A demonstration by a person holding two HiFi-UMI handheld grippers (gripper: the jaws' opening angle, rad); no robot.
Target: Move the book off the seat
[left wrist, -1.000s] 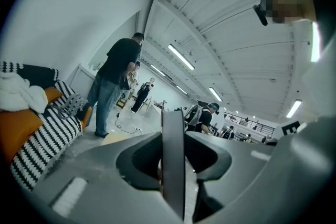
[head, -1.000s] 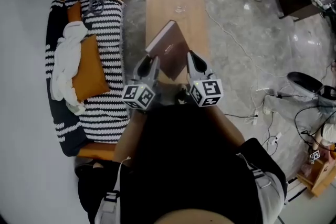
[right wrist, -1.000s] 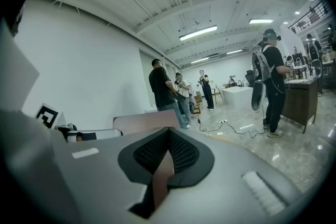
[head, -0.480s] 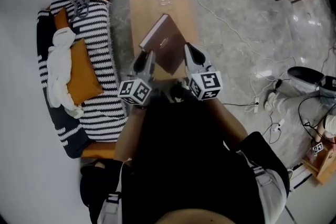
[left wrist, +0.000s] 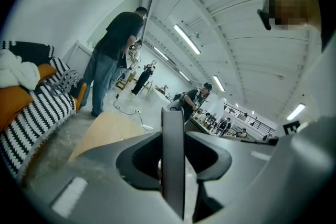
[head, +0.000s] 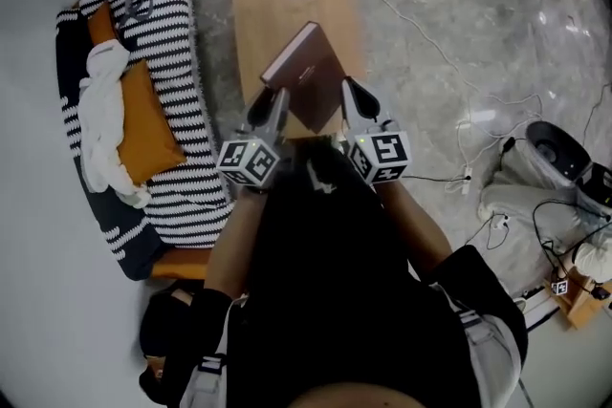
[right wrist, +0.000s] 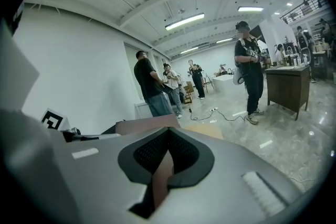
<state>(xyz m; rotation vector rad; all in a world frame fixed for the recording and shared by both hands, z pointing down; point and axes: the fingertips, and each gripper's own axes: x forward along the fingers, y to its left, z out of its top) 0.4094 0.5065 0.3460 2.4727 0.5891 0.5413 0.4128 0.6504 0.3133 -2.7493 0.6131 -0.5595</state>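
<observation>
Wooden table (head: 277,24) stands on glossy grey floor (head: 430,24), beside striped sofa (head: 182,43)

Big open lab hall here: strip lights (right wrist: 184,21) overhead, cables (right wrist: 202,116) on the polished floor (right wrist: 294,149), people (right wrist: 249,60) standing at desks (right wrist: 287,86).

My left gripper (head: 271,106) and right gripper (head: 353,100) are twins: smooth grey moulded shells tapering to dark tips, each carrying a white cube (head: 249,163) printed with black square markers. A small green light (head: 360,147) glows on the right one's cube. Up close, the jaw pads (right wrist: 146,155) are black with a fine mesh texture, and a pale rectangular strip (right wrist: 261,186) marks the shell. I wear a black top (head: 316,253) and light grey shoulder pieces (head: 483,339) crossed by dark straps.
</observation>
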